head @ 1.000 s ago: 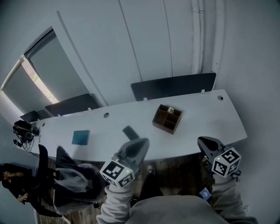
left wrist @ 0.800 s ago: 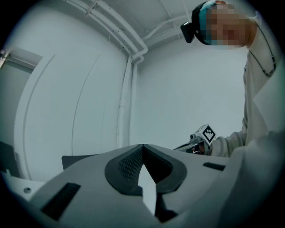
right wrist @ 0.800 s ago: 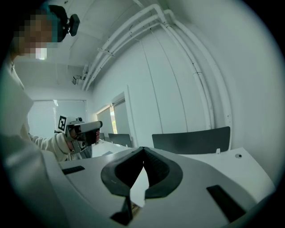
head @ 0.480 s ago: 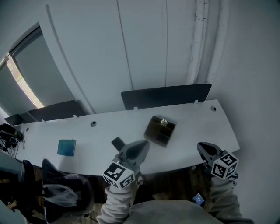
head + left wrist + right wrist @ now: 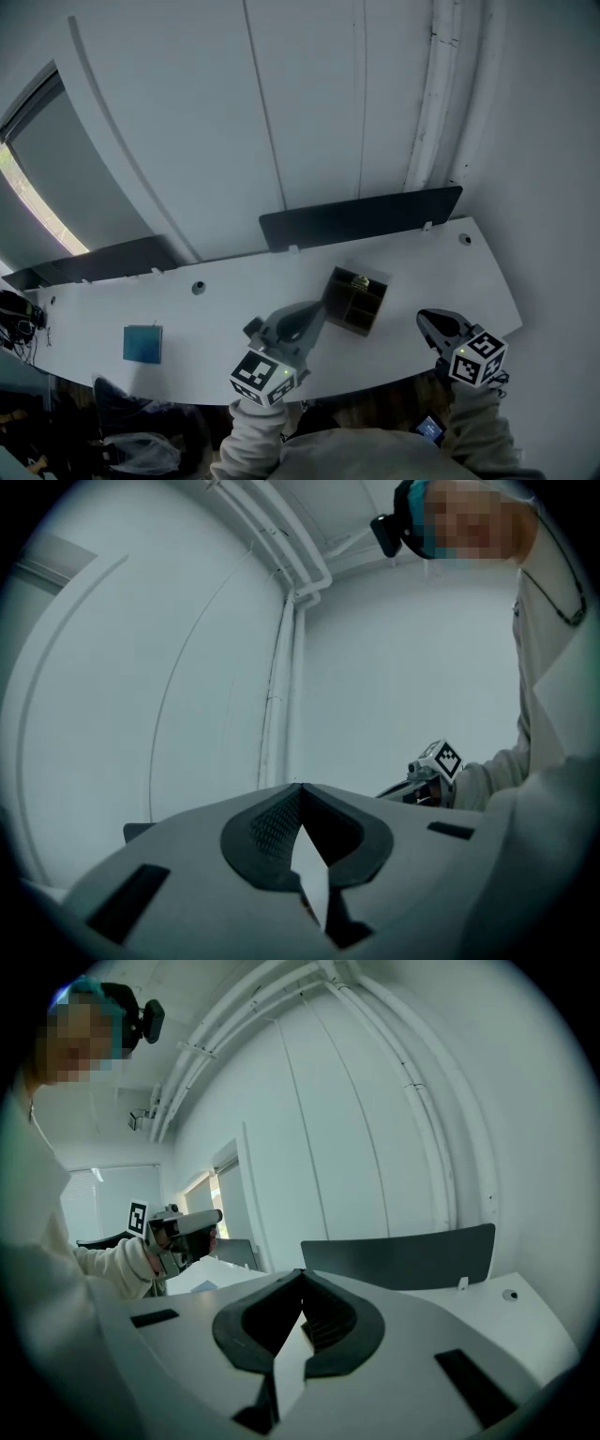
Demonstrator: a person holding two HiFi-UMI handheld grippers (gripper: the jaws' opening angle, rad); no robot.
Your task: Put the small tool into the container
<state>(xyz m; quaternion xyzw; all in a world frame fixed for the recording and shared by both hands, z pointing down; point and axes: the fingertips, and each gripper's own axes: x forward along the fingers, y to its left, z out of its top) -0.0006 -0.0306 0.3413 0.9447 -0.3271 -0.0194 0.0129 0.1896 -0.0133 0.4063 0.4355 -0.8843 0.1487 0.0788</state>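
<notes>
Head view: the small dark tool (image 5: pixel 251 327) lies on the white table (image 5: pixel 112 309), half hidden behind my left gripper (image 5: pixel 314 307), left of the brown divided container (image 5: pixel 356 302). My right gripper (image 5: pixel 424 321) is beside it.
Left gripper view: jaws together, empty; table hidden.
Right gripper view: jaws together, empty.
No legible writing.

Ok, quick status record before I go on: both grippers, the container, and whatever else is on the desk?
left gripper: shut, nothing between the jaws, over the desk's near side
right gripper: shut, empty, at the desk's near edge
container: brown, divided into compartments, on the desk between the two grippers
container contents: one small pale item in a back compartment
small dark item: flat on the desk, just left of the left gripper
teal square: on the desk, far left
held: nothing
</notes>
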